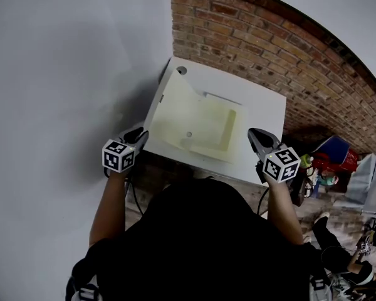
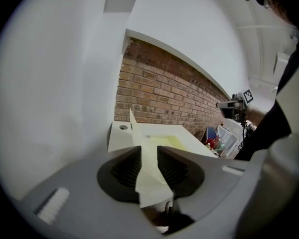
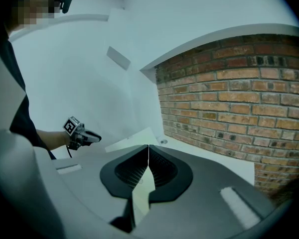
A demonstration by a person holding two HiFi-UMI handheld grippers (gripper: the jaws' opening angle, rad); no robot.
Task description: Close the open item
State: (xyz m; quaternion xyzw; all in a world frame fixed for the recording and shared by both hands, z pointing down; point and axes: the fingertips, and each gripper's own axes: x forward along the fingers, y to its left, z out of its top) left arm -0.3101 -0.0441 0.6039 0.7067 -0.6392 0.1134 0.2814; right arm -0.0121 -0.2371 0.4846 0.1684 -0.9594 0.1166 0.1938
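At centre, the white box (image 1: 263, 105) is lying open, showing a pale yellow hollow; the left gripper (image 1: 140, 134) jaws are gaping slightly, the right gripper (image 1: 257, 135) jaws are touching.

Left hand-held gripper (image 1: 140, 134) points forward and down, jaws slightly apart. Right hand-held gripper (image 1: 254, 134), well to its right, jaws together.

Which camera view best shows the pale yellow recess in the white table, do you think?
The head view: it looks down into the whole recess. The left gripper view catches only a thin yellow strip of the recess beyond its jaws; in the right gripper view the jaws hide most of it.
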